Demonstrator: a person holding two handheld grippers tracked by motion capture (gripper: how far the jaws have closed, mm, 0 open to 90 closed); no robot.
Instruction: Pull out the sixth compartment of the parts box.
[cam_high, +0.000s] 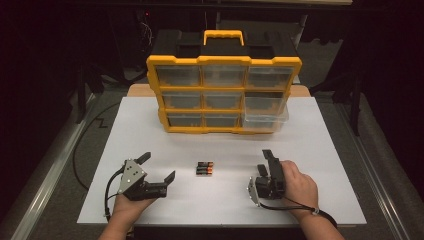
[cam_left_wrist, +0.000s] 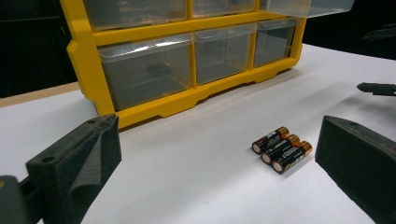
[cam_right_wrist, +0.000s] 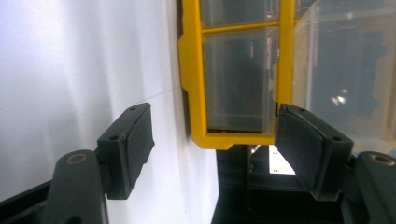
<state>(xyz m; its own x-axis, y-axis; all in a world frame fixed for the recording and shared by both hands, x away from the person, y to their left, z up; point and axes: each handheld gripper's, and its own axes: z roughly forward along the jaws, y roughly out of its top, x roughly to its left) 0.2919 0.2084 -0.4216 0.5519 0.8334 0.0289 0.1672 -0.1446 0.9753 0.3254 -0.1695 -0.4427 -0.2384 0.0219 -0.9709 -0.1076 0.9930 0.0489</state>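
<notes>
While both your claws gape empty, 3 black, copper-capped cylindrical batteries lie between left claw and right claw, labels unreadable.

Left gripper gapes wide, level; right gripper rolled sideways, parted.

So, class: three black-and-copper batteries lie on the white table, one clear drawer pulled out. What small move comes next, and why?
Probably the open left gripper moves onto the three black-and-copper batteries: they lie untouched just beyond it, and the pulled-out clear drawer waits.
</notes>
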